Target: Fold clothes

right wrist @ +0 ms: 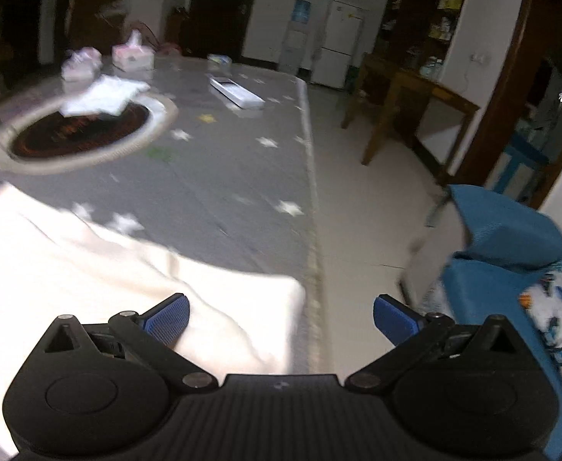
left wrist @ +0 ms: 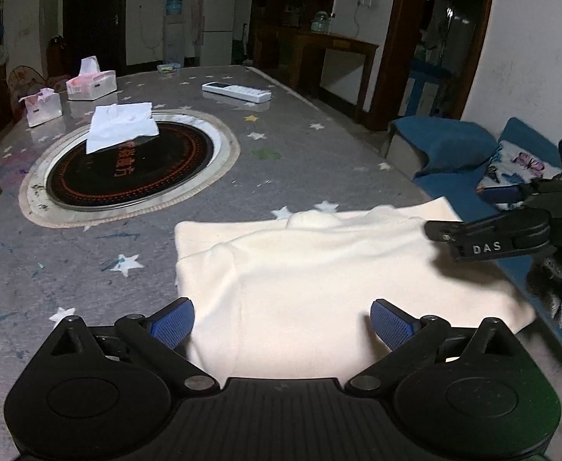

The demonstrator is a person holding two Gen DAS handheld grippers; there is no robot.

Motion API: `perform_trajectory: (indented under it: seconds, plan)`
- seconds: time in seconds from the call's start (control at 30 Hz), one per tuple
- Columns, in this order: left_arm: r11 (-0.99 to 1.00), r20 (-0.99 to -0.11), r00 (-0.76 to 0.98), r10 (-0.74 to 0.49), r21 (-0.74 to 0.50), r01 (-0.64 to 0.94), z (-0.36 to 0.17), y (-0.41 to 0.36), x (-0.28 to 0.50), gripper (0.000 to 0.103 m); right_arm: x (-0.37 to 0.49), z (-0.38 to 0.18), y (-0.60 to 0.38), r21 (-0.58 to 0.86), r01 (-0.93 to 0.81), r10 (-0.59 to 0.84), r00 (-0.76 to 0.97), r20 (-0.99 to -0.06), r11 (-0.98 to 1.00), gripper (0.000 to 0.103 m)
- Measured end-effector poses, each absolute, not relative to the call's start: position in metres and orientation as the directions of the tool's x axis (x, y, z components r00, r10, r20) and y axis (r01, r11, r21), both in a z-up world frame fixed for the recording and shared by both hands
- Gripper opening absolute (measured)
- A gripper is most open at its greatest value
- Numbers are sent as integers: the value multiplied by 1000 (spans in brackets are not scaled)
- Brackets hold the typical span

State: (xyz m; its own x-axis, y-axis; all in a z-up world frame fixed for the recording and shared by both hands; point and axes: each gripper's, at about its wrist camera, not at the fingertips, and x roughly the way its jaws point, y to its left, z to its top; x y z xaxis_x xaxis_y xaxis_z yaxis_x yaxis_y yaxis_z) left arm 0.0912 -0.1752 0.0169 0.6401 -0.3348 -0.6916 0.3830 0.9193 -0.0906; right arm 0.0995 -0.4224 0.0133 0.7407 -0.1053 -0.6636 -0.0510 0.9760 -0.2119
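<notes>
A cream garment [left wrist: 319,269] lies folded flat on the grey star-patterned table [left wrist: 281,146], near its front right corner. My left gripper [left wrist: 283,322] hovers over the garment's near edge, open, blue pads wide apart with nothing between them. The right gripper [left wrist: 473,240] shows in the left wrist view above the garment's right edge. In the right wrist view the garment [right wrist: 89,269] fills the lower left, and my right gripper [right wrist: 281,320] stands open above its right corner and the table edge, holding nothing.
A round black hotplate [left wrist: 127,171] with a white folded cloth [left wrist: 121,126] on it sits mid-table. Behind are tissue boxes [left wrist: 91,84] and a white remote [left wrist: 237,91]. Blue seating [right wrist: 503,246] stands right of the table, a wooden side table [right wrist: 415,92] beyond.
</notes>
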Motion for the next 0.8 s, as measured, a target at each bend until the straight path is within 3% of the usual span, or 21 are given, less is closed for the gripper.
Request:
perform_trajectory:
  seconds: [0.13, 0.33, 0.53, 0.8]
  plan:
    - [932, -707, 644, -294, -64, 356, 11, -171, 92, 100, 99, 12, -430, -189, -31, -104, 742, -662, 981, 103]
    - [932, -689, 661, -296, -56, 359, 17, -165, 83, 100, 61, 31, -411, -275, -74, -103, 810, -578, 959, 103]
    - [922, -683, 674, -282, 2, 388, 12, -175, 70, 100, 18, 17, -371, -474, -139, -130, 861, -492, 869, 103]
    - [927, -663, 692, -285, -6, 376, 16, -167, 56, 100, -6, 15, -343, -588, -135, -128, 915, -383, 797, 103]
